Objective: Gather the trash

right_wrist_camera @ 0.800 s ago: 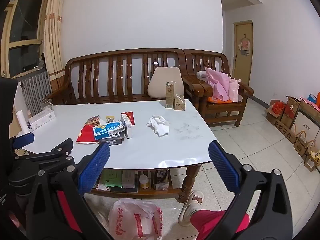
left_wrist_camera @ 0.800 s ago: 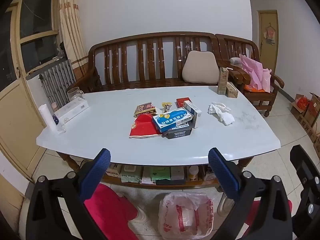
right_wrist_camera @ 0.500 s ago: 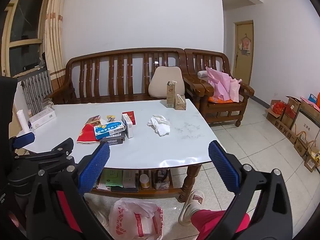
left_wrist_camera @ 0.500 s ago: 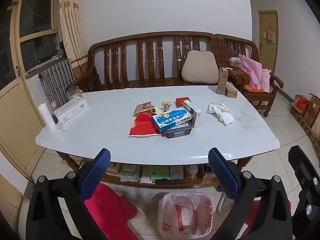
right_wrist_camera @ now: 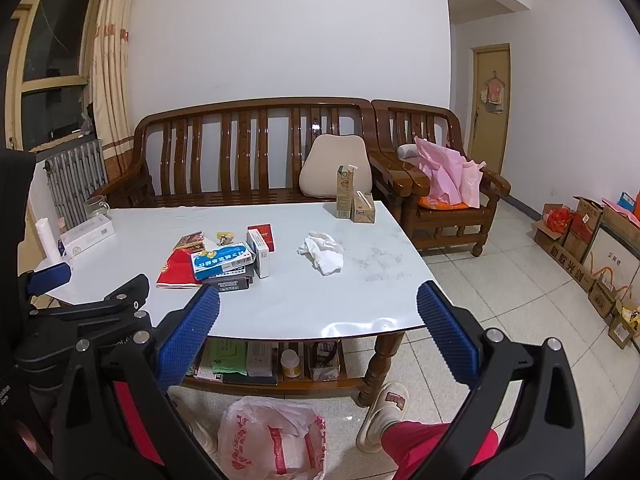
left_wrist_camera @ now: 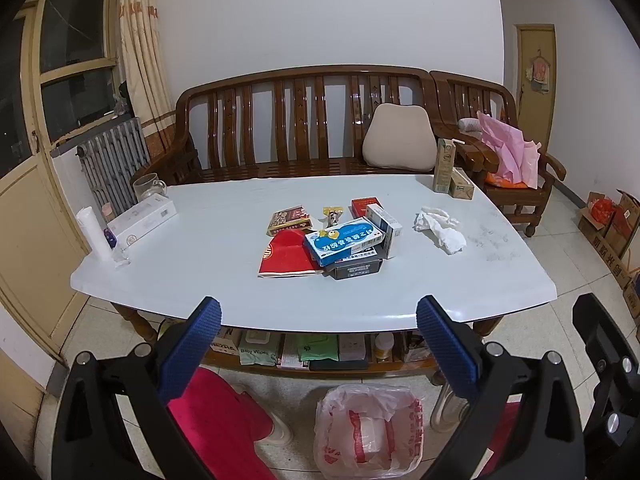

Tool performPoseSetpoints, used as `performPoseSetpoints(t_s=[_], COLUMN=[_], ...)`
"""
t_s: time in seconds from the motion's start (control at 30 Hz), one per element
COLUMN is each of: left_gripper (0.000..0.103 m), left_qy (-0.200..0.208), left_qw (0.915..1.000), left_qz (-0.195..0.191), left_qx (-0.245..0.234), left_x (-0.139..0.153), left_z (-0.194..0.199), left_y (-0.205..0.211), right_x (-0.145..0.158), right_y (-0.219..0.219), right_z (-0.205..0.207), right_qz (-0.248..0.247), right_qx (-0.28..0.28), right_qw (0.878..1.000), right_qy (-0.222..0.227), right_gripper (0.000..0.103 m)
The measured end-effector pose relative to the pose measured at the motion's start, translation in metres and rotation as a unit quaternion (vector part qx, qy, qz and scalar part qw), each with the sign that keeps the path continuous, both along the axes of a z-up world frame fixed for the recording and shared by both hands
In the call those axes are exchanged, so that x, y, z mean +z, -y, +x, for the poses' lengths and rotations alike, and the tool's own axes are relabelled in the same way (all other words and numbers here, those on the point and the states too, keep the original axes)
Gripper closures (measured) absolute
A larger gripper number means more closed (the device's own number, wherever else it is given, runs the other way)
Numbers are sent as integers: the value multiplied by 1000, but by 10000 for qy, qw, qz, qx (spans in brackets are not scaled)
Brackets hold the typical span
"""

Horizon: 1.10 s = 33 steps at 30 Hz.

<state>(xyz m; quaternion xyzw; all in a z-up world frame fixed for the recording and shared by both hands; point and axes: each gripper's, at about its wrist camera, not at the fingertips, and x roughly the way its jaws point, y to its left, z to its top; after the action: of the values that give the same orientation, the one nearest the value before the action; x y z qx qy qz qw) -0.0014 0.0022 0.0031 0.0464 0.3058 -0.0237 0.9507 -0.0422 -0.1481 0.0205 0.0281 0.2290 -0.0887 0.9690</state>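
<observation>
A crumpled white tissue (left_wrist_camera: 440, 228) (right_wrist_camera: 322, 250) lies on the right part of the white table (left_wrist_camera: 200, 276) (right_wrist_camera: 320, 308). A pile of boxes with a blue-and-white box (left_wrist_camera: 346, 240) (right_wrist_camera: 222, 260) on top and a red packet (left_wrist_camera: 286, 258) sits mid-table. A bin lined with a white-and-red plastic bag (left_wrist_camera: 368, 432) (right_wrist_camera: 276, 440) stands on the floor in front of the table. My left gripper (left_wrist_camera: 320, 320) is open and empty before the table's front edge. My right gripper (right_wrist_camera: 318, 316) is open and empty, to the right of the left one.
A milk carton (left_wrist_camera: 444, 164) and a small box stand at the table's far right corner. A long white box (left_wrist_camera: 142, 218), a glass and a paper roll are at the left. A wooden bench (left_wrist_camera: 304, 128) stands behind. Cardboard boxes (right_wrist_camera: 588, 244) line the right wall.
Both views have shifted only slightly; the scene sits marginally lower and closer. Both grippers stay open and nothing on the table has moved.
</observation>
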Motion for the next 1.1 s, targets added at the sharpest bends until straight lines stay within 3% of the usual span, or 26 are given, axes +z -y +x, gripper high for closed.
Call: performPoseSetpoints(t_s=[1.1], left_gripper=[7], left_qy=[-70], left_qw=[10000], left_qz=[-22], left_qx=[-27], left_x=[-2], left_z=[1], left_y=[-6], right_x=[-3], right_y=[-10], right_z=[8], right_qz=[-33], right_qx=[176], right_qw=[9998], right_qy=[-115], right_gripper=[6])
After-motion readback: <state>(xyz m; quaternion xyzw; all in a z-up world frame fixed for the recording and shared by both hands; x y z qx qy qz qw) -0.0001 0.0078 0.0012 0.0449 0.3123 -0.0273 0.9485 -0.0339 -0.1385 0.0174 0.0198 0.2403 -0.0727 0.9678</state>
